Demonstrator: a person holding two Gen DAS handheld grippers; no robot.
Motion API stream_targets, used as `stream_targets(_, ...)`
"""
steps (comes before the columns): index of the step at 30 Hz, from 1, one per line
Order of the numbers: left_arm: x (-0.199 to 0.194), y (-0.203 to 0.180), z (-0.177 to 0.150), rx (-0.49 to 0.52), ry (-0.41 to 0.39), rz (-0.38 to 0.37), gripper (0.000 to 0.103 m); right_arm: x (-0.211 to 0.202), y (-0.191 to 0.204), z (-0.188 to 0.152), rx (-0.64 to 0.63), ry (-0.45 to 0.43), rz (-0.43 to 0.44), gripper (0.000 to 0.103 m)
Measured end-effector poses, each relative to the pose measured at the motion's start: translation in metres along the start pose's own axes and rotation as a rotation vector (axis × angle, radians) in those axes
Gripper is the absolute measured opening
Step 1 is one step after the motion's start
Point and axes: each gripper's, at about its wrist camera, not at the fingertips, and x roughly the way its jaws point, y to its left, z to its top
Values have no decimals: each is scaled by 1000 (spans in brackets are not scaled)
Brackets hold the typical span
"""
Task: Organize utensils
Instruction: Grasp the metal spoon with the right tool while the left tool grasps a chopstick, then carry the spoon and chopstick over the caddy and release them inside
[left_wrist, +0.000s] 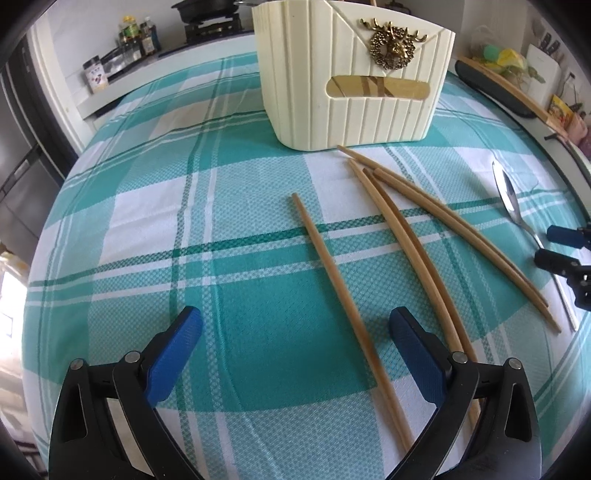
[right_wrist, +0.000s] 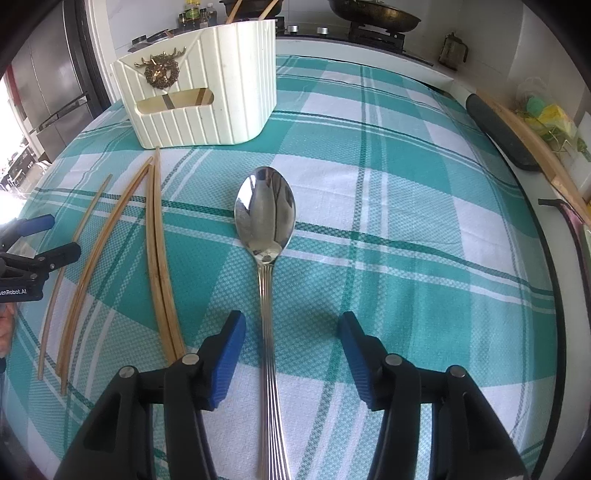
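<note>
A cream utensil holder (left_wrist: 351, 81) with a gold deer emblem stands at the far side of the checked tablecloth; it also shows in the right wrist view (right_wrist: 207, 92). Several wooden chopsticks lie in front of it. One single chopstick (left_wrist: 343, 295) runs between the open fingers of my left gripper (left_wrist: 295, 325), which hovers low over the cloth, empty. Other chopsticks (left_wrist: 424, 236) lie to its right, also in the right wrist view (right_wrist: 157, 258). A steel spoon (right_wrist: 266, 229) lies bowl-up with its handle between the open fingers of my right gripper (right_wrist: 293, 328). The spoon also shows in the left wrist view (left_wrist: 511, 195).
The teal and white tablecloth (right_wrist: 406, 221) covers the table. A stove with a pan (right_wrist: 373, 14) and bottles (left_wrist: 136, 37) stand behind. A dark curved object with a wooden stick (right_wrist: 506, 133) lies at the right table edge. A fridge (right_wrist: 48, 74) is at the left.
</note>
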Motion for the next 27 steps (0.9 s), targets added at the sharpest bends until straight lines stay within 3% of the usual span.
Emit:
stream_targets(6, 9, 0, 19, -53, 2, -11, 91, 21, 9, 33, -17, -30, 34, 61)
stream_targets(7, 10, 0, 21, -65, 4, -5, 86, 25, 12, 39, -23, -29, 42, 67)
stream_targets(9, 8, -1, 25, -88, 3, 1, 69, 32, 19, 48, -48, -35, 52, 71)
stream_targets(10, 6, -2, 26, -90, 0, -1, 53, 34, 23, 50, -61, -42, 49, 71)
stream_targets(11, 6, -4, 26, -88, -3, -6, 39, 34, 26, 52, -64, -53, 37, 66)
stream_targets(12, 5, -5, 26, -84, -7, -9, 32, 34, 27, 52, -50, -66, 34, 61)
stream_targets(13, 5, -5, 26, -81, -12, -17, 16, 33, 26, 52, -36, -76, 24, 46)
stream_targets(14, 5, -4, 26, -82, -16, -24, 9, 33, 26, 53, -28, -81, 24, 42)
stream_targets(19, -10, 7, 18, -141, -68, -113, 4, 8, 18, 45, 6, -163, 60, 42)
stream_targets(27, -87, 7, 6, -115, -225, -242, 4, -77, 7, 21, 29, -319, 131, 42)
